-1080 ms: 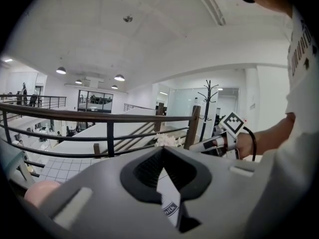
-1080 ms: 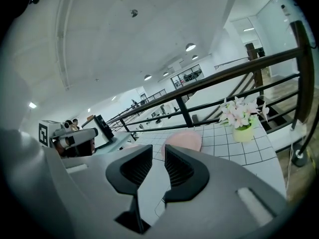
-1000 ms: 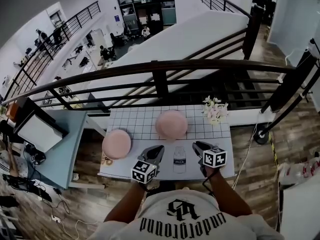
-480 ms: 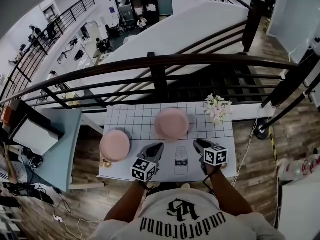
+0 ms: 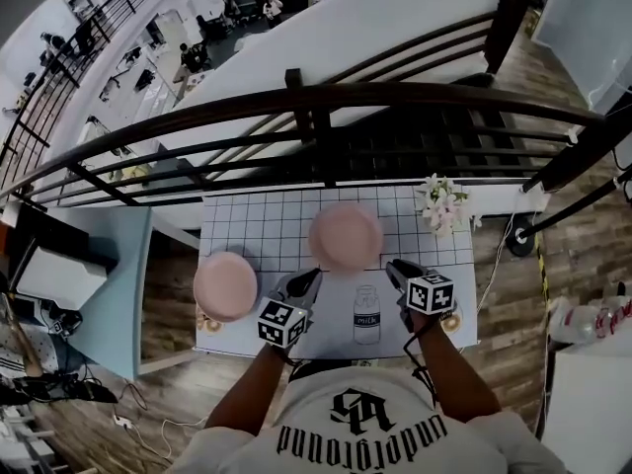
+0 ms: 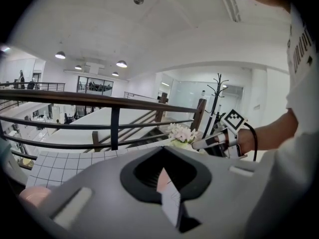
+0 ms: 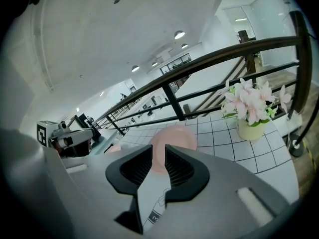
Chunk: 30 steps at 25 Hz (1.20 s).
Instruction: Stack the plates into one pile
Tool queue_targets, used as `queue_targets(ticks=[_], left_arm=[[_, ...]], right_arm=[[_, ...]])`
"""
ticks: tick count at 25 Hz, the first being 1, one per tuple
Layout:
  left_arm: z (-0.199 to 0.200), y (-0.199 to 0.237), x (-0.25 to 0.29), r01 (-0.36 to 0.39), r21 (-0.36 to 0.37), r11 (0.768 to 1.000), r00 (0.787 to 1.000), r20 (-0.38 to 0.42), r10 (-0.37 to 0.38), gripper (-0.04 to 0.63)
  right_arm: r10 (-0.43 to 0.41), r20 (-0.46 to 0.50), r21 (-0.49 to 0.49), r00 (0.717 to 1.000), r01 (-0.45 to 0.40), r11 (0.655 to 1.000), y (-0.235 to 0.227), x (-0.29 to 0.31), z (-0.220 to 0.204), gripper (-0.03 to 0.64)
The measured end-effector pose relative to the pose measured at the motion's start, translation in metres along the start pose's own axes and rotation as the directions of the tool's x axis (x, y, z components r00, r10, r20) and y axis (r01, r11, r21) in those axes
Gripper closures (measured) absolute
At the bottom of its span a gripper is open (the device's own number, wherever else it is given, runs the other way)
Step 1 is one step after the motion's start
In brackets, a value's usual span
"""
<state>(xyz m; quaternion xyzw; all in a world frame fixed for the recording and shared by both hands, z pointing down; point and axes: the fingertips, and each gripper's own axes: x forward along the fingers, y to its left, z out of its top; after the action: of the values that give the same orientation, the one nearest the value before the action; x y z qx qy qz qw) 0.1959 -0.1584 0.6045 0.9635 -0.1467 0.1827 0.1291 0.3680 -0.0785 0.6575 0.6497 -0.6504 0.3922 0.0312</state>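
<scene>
- The desk (image 5: 257, 227) carries a white cloth with a dark grid and fills the middle of the head view; a dark railing (image 5: 316, 97) runs across the frame above it.
- Two pink plates lie apart, not stacked; the centre plate (image 5: 346, 235) sits on the grid at the middle of the frame; the left plate (image 5: 225, 284) lies at the desk's left edge, lower and to the left of the first.
- The left tongs (image 5: 304, 282) hang over the near part of the desk, between the two plates and touching neither; their own view shows the jaws only narrowly apart, with just cloth and a sliver of pink seen through the gap.
- The right tongs (image 5: 395, 268) are held just below and to the right of the centre plate, short of its rim; their own view shows the ribbed pads (image 7: 179, 164) a little apart with nothing gripped; the centre plate shows beyond the gap.
- A bottle drawing (image 5: 366, 314) marked "milk" lies flat on the cloth between the two tongs.
- The flowers (image 5: 441, 203) stand in a small pot at the upper right of the desk, well clear of both plates.
- A marker cube (image 5: 281, 324) rides on the left tongs, and another sits on the right.
</scene>
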Motion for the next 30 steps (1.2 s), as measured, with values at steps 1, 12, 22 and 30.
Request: queue_targets(ticks=[1, 12, 22, 30], left_arm=[[-0.001, 0.006, 0.004, 0.004, -0.005, 1.000, 1.000, -0.009, -0.004, 0.546], [-0.039, 0.055, 0.049, 0.031, -0.082, 0.996, 0.991, -0.128, -0.041, 0.546], [-0.077, 0.082, 0.087, 0.059, -0.139, 0.989, 0.978, -0.190, -0.085, 0.546], [-0.099, 0.092, 0.100, 0.068, -0.165, 0.984, 0.971, -0.215, -0.103, 0.546]], right_arm=[[-0.003, -0.006, 0.007, 1.000, 0.003, 1.000, -0.002, 0.006, 0.000, 0.537], [-0.077, -0.093, 0.101, 0.993, 0.087, 0.991, -0.050, 0.065, -0.019, 0.537], [-0.137, -0.166, 0.176, 0.977, 0.166, 0.970, -0.094, 0.114, -0.046, 0.535], [-0.156, -0.207, 0.215, 0.966, 0.201, 0.956, -0.116, 0.141, -0.064, 0.535]])
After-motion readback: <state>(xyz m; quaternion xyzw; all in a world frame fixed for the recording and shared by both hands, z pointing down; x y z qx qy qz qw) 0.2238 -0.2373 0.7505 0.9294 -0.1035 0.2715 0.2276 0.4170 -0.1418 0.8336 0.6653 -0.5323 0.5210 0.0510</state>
